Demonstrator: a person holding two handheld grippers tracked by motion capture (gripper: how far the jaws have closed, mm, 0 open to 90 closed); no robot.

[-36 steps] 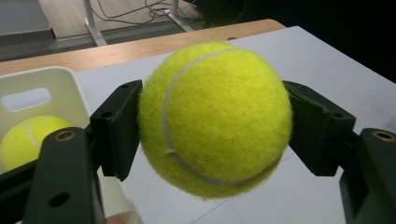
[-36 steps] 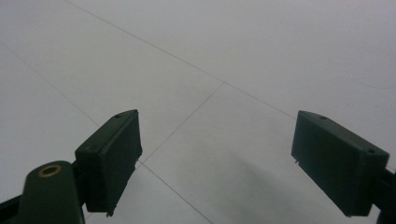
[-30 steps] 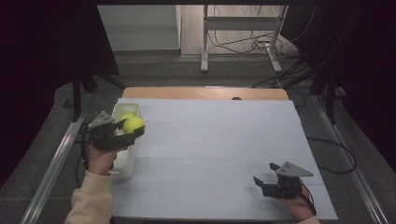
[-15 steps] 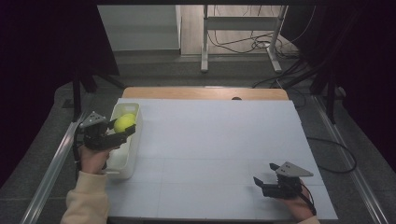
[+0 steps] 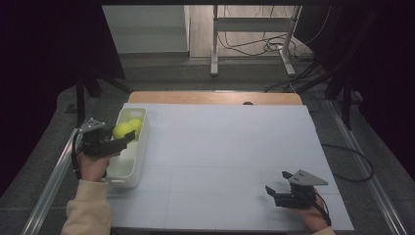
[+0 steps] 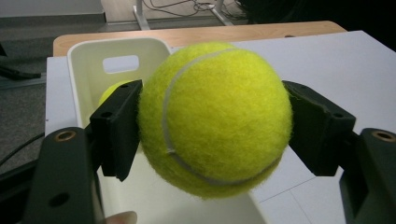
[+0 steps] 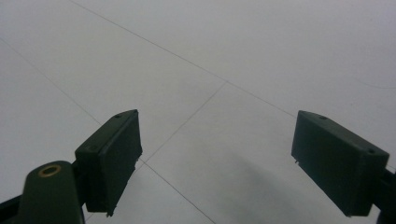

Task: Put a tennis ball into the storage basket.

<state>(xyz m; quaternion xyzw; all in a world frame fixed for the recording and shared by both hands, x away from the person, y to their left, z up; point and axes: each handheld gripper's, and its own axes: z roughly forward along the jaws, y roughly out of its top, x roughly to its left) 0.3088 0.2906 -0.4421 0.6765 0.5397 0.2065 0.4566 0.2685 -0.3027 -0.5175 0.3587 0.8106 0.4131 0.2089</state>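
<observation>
We see a worktop covered by a pale grey-white sheet crossed by thin seam lines; a strip of bare light wood shows along its far edge, with a small dark spot near the middle of that strip; metal rails run beside the left and right sides. Directly on the sheet, at the left edge, we find a cream-white plastic bin, long and narrow, standing lengthwise from near to far, with a handle slot cut in its far end wall; the sheet around it lies flat and smooth.
</observation>
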